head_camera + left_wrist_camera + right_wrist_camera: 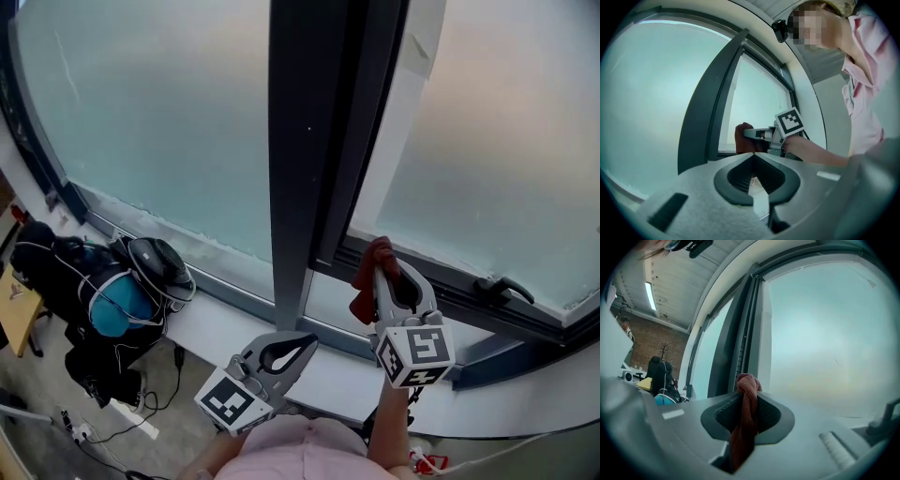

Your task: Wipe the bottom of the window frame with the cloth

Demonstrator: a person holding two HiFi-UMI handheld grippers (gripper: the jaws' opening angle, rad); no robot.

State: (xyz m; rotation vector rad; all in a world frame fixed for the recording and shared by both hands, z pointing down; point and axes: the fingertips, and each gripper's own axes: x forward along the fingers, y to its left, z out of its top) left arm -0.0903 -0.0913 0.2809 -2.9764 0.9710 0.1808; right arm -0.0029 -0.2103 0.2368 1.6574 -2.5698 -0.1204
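Observation:
A dark red cloth (368, 275) hangs bunched from the tips of my right gripper (384, 267), which is shut on it. The cloth sits against the dark bottom rail of the window frame (459, 302), at the lower left corner of the right pane, just right of the dark upright post (300, 141). In the right gripper view the cloth (746, 416) runs down between the closed jaws. My left gripper (302, 343) is lower and to the left, over the white sill (211, 323), jaws together and empty. From it I see the right gripper (761, 136) and the cloth (742, 139).
A black window handle (506, 287) lies on the frame to the right. Black bags, a helmet (159, 264) and a blue item (117, 307) are piled on the floor at left, beside a wooden table corner (14, 309). Cables (141, 412) trail on the floor below the sill.

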